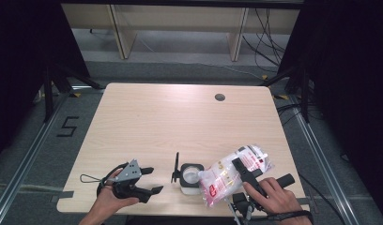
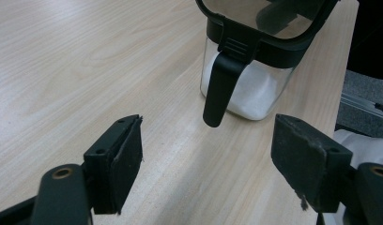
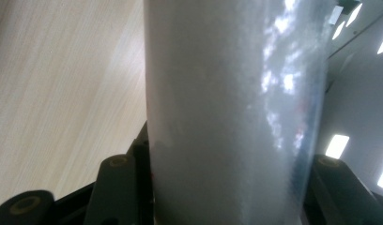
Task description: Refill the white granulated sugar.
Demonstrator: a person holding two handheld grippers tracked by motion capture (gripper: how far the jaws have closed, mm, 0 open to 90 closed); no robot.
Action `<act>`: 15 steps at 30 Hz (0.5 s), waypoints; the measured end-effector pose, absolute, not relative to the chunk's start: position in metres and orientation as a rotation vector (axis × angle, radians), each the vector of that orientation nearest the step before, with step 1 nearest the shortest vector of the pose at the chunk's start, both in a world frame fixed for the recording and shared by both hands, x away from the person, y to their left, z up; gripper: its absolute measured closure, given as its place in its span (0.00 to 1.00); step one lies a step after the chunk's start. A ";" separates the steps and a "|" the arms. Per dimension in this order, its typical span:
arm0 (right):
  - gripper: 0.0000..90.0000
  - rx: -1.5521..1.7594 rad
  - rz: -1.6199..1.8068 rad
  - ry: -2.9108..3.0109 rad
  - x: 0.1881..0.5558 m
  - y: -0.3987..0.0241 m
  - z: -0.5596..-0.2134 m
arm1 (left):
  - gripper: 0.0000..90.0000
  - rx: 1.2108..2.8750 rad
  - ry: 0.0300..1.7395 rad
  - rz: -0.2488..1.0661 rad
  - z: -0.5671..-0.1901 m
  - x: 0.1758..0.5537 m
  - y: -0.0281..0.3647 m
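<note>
One wooden table [image 1: 147, 126] carries the work at its near edge. Plastic bag of white granules [image 1: 234, 172] is clamped in the right gripper [image 1: 243, 172], tilted with its lower end over the open clear container [image 1: 190, 178]. Left gripper [image 1: 152, 179] rests just left of the container, jaws apart and empty.
</note>
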State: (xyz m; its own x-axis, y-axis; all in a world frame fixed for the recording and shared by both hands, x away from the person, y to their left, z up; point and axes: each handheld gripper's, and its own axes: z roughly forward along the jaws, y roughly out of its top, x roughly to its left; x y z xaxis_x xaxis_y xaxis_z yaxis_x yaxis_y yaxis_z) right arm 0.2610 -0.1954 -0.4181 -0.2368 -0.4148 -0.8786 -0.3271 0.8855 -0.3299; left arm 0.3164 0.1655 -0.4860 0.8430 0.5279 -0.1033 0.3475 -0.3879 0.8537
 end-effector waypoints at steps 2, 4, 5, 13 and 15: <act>0.56 -0.581 -0.089 1.832 0.262 -0.195 -0.417 | 0.28 2.014 0.646 0.224 -0.486 0.316 0.165; 0.56 -0.585 -0.085 1.832 0.263 -0.196 -0.417 | 0.28 2.013 0.647 0.221 -0.486 0.316 0.166; 0.56 -0.581 -0.083 1.834 0.263 -0.196 -0.416 | 0.28 2.027 0.644 0.228 -0.485 0.317 0.167; 0.57 -0.534 -0.057 1.858 0.262 -0.198 -0.420 | 0.28 2.013 0.649 0.220 -0.486 0.316 0.166; 0.57 -0.534 -0.040 1.858 0.264 -0.199 -0.421 | 0.28 2.015 0.648 0.226 -0.486 0.316 0.166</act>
